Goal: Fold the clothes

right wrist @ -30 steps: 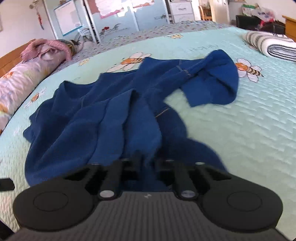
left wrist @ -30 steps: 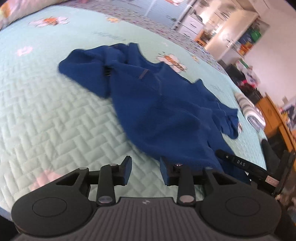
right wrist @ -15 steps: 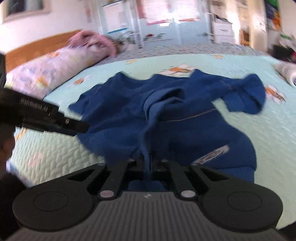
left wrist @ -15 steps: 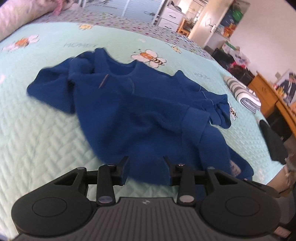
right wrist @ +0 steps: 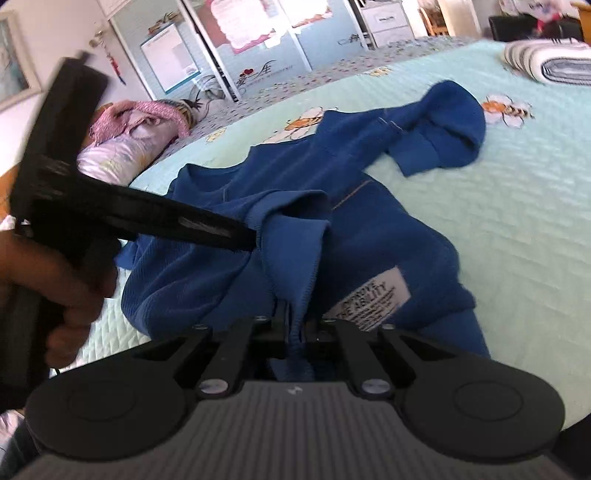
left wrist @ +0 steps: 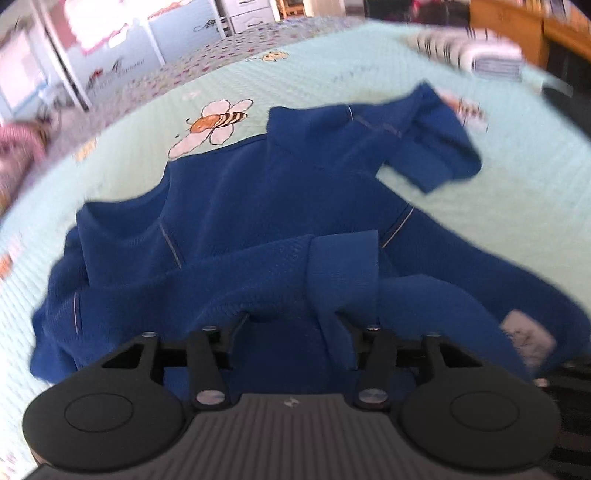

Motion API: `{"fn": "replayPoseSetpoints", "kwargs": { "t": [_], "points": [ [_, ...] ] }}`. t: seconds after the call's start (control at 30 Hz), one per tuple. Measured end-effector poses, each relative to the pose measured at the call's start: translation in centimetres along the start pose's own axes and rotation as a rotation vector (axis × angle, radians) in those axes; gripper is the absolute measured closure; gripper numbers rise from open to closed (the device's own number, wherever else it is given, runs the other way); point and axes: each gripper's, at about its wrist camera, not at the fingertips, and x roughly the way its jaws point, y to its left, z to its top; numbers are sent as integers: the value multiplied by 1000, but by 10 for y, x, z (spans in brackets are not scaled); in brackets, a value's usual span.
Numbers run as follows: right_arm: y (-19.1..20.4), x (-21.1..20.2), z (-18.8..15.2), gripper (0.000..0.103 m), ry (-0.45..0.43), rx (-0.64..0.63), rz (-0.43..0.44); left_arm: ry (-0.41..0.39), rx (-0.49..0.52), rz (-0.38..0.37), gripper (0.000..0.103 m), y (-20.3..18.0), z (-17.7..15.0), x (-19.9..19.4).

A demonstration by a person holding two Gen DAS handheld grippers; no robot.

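A blue sweatshirt (left wrist: 280, 192) lies crumpled on the pale green quilted bed (left wrist: 480, 206); it also shows in the right wrist view (right wrist: 369, 229), with a white care label (right wrist: 373, 301) turned up. My left gripper (left wrist: 291, 321) is open, its jaws wide apart around a raised fold of the hem. In the right wrist view the left gripper (right wrist: 243, 238) reaches in from the left, tips at that fold. My right gripper (right wrist: 295, 325) is shut on the sweatshirt's hem edge, lifting it.
A striped folded blanket (right wrist: 550, 66) lies at the bed's far right. A pink pillow and bundle (right wrist: 136, 122) sit at the far left. Wardrobe doors (right wrist: 258, 40) stand behind the bed. A wooden cabinet (left wrist: 517, 22) is at the right.
My left gripper has swung in over the sweatshirt, its open jaws now around the raised hem fold. My right gripper has stayed shut on the hem and lifted it toward the left gripper.
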Motion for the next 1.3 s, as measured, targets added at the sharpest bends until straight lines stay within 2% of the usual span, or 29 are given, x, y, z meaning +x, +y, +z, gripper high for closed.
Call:
{"fn": "replayPoseSetpoints", "kwargs": {
  "t": [0.13, 0.2, 0.23, 0.27, 0.3, 0.33, 0.47, 0.57, 0.63, 0.7, 0.73, 0.77, 0.87, 0.97, 1.07, 1.13, 1.23, 1.3],
  "points": [
    [-1, 2, -1, 95, 12, -3, 13, 12, 22, 71, 42, -8, 2, 16],
    [0, 3, -2, 94, 12, -12, 10, -2, -27, 65, 45, -2, -1, 15],
    [0, 3, -1, 94, 11, -10, 11, -9, -54, 60, 61, 2, -3, 14],
    [-1, 2, -1, 94, 10, -6, 14, -13, -85, 44, 85, 5, -5, 12],
    [-1, 1, -1, 94, 9, -1, 17, -20, -108, 44, 98, 9, -8, 8],
    [-2, 1, -1, 94, 7, 3, 18, -28, -129, 49, 103, 13, -11, 4],
    [-3, 0, 0, 94, -5, 5, 21, -54, -217, 45, 103, 36, -30, -19],
    [-1, 1, -1, 94, -10, -6, 17, -40, -272, 4, 103, 51, -41, -32],
    [1, 0, -1, 94, -16, -8, 22, -39, -289, -20, 99, 53, -41, -40],
    [2, 0, -1, 91, -16, -6, 22, -61, -279, -8, 81, 50, -35, -47],
    [2, 1, -1, 91, -16, -7, 18, -71, -276, -10, 56, 48, -31, -49],
    [2, 1, -2, 91, -16, -11, 12, -82, -273, -11, 39, 46, -26, -51],
    [4, 1, -3, 91, -15, -20, 2, -86, -217, -10, 35, 30, -7, -46],
    [2, 3, -4, 91, -9, -14, -3, -40, -129, -12, 34, 8, 11, -24],
    [0, 5, -3, 89, 3, 2, 3, 17, -39, 78, 34, -12, 22, 4],
    [-2, 6, -1, 87, 10, 16, 14, 36, -9, 110, 33, -18, 25, 17],
    [-6, 7, 0, 86, 17, 36, 31, 31, 30, 165, 25, -24, 23, 25],
    [-9, 8, 1, 86, 22, 49, 39, 6, 45, 196, 23, -26, 20, 21]
  ]
}}
